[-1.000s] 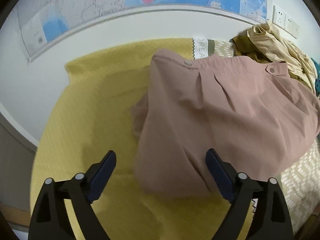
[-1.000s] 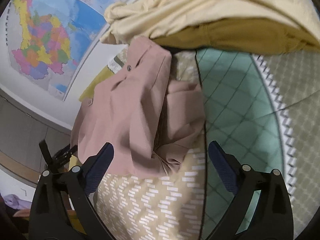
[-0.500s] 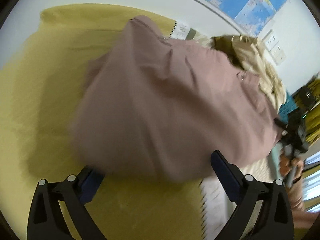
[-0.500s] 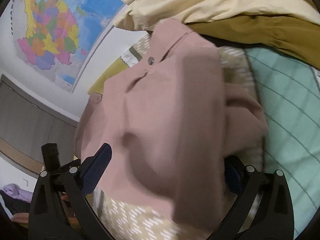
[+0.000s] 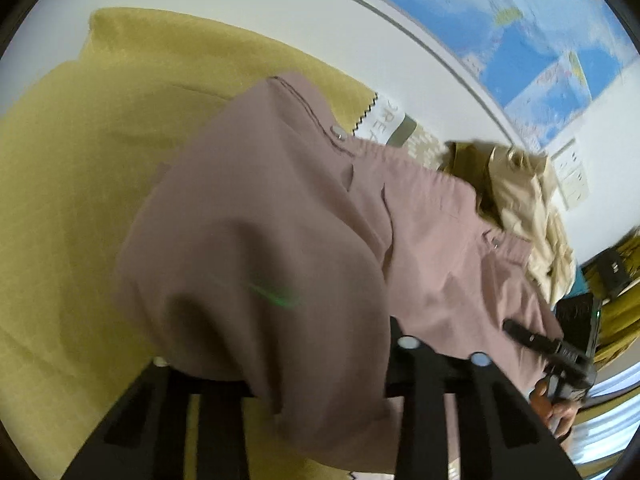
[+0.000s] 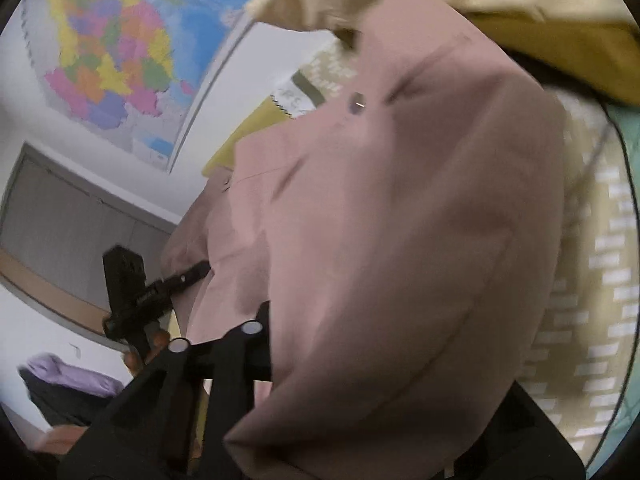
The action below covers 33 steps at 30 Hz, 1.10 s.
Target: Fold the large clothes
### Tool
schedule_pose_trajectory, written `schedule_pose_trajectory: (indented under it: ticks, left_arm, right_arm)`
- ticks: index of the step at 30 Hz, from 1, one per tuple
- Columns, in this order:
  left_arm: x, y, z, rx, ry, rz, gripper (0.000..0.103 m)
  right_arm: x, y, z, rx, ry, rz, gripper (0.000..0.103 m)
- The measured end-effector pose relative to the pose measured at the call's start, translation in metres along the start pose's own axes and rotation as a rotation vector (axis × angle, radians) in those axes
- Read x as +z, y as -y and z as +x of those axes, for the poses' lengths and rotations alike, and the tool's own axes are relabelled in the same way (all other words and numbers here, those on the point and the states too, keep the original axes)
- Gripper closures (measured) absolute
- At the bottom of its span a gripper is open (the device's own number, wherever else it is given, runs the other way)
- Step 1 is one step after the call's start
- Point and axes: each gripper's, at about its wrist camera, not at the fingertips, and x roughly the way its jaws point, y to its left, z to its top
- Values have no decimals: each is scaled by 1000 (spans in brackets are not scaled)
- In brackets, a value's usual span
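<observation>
Pink garment point(image 5: 280, 240): draped over both grippers, hiding their fingertips.
Left gripper point(image 5: 304, 364): jaw state hidden.
Right gripper point(image 6: 360, 380): likewise.

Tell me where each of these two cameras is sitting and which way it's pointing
Left wrist: rides the left gripper, looking along its fingers over the pink garment on the yellow blanket toward the wall map; the right gripper and its hand show at right.
Right wrist: rides the right gripper, looking across the pink garment toward the map; the left gripper shows at left.
Shared: garment, map, beige clothes pile, and each other's gripper.
</observation>
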Motion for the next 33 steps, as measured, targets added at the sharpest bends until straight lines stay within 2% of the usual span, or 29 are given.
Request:
schedule_pose_trajectory:
  ticks: [2,5,9,12,16,21,25,26,28,29,30,33]
  left_arm:
    - [9,3,-10,-17,26,19,79]
    - [28,7,-25,-29,59,58,82]
    - [69,3,-61,-48,138,78,86]
    - [101,0,-85,-20,187,107,86]
    - [145,-13,-119,55,267,113,87]
    - [201,-51,-173,181,411,78,86]
    - [222,-100,-200,262,501,37,85]
    - [224,-120,-199,312,514,37,84]
    - [222,-159,-184,380,492,-5,83]
    - [218,-179,-170,412,466,-30,83]
    - [215,-203,-154,436,422,-69,83]
    - [199,-265,-105,495,280,-175,83]
  right_arm:
    - [3,-17,-10,49,32,-27,88]
    - [14,-51,-25,69,85,-85,89]
    - [36,-94,-34,100,133,-156,89]
    - [65,-134,-29,135,159,-216,90]
    - [110,-185,-6,185,183,-284,90]
    - [165,-253,56,243,182,-364,90]
    - [171,-286,124,315,139,-439,90]
    - [168,-288,141,313,129,-449,90]
    - [157,-281,192,326,52,-419,90]
    - [151,-276,218,302,16,-411,90]
    - [141,-264,252,263,-49,-377,89]
    - [114,-225,321,171,-216,-280,86]
